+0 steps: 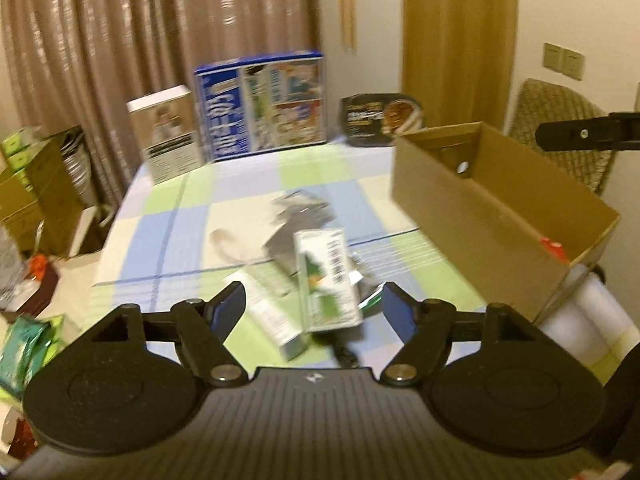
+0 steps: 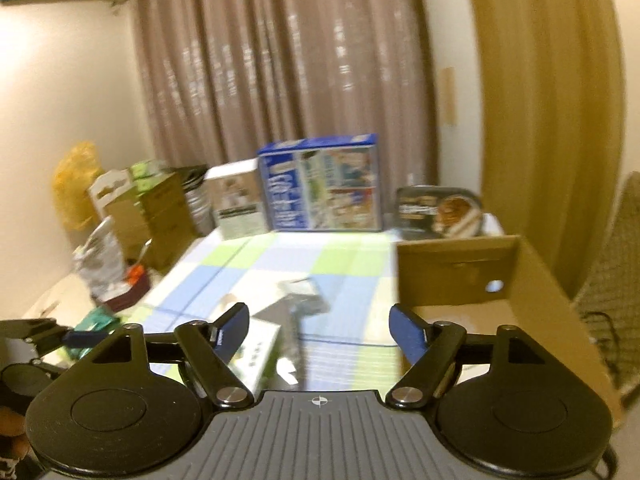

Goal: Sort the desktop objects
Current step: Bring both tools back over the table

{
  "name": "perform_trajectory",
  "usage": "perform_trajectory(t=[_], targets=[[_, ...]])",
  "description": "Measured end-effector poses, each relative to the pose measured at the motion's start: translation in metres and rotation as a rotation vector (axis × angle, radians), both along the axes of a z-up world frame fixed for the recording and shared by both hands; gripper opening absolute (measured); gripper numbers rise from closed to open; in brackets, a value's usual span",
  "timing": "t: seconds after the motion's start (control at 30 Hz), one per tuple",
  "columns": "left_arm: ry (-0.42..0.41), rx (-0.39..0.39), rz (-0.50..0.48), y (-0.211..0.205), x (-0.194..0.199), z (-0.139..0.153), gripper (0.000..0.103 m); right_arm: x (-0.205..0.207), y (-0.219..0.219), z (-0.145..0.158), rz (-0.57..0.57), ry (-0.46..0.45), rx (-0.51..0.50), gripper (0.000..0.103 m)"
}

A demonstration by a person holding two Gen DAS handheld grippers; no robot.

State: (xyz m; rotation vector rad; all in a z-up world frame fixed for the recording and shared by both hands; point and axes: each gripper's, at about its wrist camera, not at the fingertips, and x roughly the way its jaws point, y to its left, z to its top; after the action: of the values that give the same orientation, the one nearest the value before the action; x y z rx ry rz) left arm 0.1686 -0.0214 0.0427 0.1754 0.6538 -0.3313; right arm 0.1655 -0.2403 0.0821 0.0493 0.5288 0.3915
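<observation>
On the checked tablecloth [image 1: 176, 224] lies a small pile: a green-and-white carton [image 1: 326, 278], a white box [image 1: 276, 322] under it and a blurred grey flat item [image 1: 298, 220] behind. My left gripper [image 1: 316, 308] hovers over the pile, open, its blue pads clear of the carton on both sides. An open cardboard box [image 1: 500, 208] stands to the right. In the right wrist view my right gripper [image 2: 318, 328] is open and holds nothing, above the table between the white-and-green box [image 2: 256, 356] and the cardboard box [image 2: 472, 280]. The grey item [image 2: 302, 300] lies ahead of it.
At the table's far edge stand a beige box [image 1: 168, 136], a blue printed box [image 1: 260, 104] and a dark food tray [image 1: 382, 118]. Stacked cartons [image 1: 36, 184] crowd the left side. A wicker chair [image 1: 560, 120] and a white roll [image 1: 592, 320] are at the right.
</observation>
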Motion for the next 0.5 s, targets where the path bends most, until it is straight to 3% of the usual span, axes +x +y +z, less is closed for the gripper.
perform_trajectory(t=[0.2,0.5], targets=[[0.023,0.012,0.060,0.038,-0.004,-0.018,0.074,0.006,0.034,-0.034,0.051,0.037,-0.028,0.076],[0.087,0.019,0.083,0.056,0.025,-0.066,0.074,0.034,0.063,-0.085,0.074,0.093,-0.068,0.076]])
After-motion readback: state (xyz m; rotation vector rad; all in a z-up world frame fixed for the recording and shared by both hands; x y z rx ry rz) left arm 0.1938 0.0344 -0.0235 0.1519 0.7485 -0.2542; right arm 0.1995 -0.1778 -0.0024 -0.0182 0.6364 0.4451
